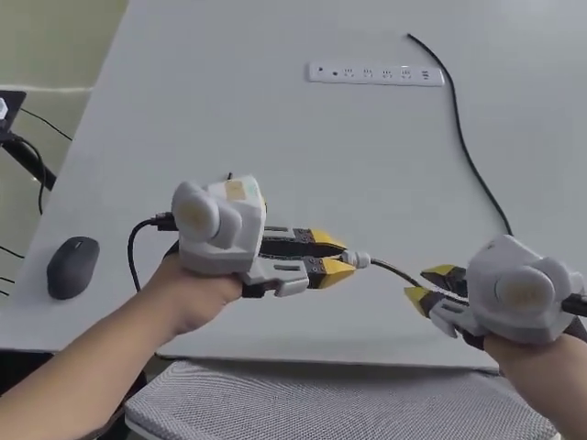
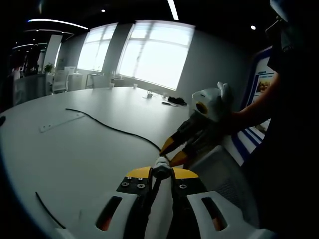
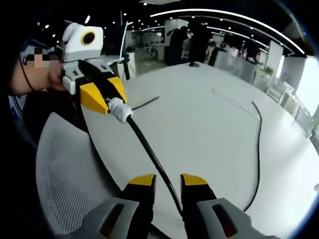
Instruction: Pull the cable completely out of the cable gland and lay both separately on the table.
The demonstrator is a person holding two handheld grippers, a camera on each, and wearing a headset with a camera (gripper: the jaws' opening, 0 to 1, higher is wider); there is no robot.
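Observation:
My left gripper (image 1: 339,257) is shut on a white cable gland (image 1: 358,260), held above the table's near edge. In the left gripper view the gland (image 2: 160,167) sits pinched between the yellow tips of that gripper (image 2: 161,173). A black cable (image 1: 394,270) runs out of the gland to my right gripper (image 1: 429,284). In the right gripper view the cable (image 3: 147,144) passes between the parted jaws of that gripper (image 3: 167,180), which look wider apart than the cable. The gland (image 3: 118,108) and left gripper (image 3: 102,97) face it.
A white power strip (image 1: 376,74) lies at the far side of the white table (image 1: 275,137), its black cord (image 1: 468,147) trailing toward the right. A dark mouse (image 1: 71,266) rests near the left edge. A grey mesh chair seat (image 1: 321,403) is below the grippers.

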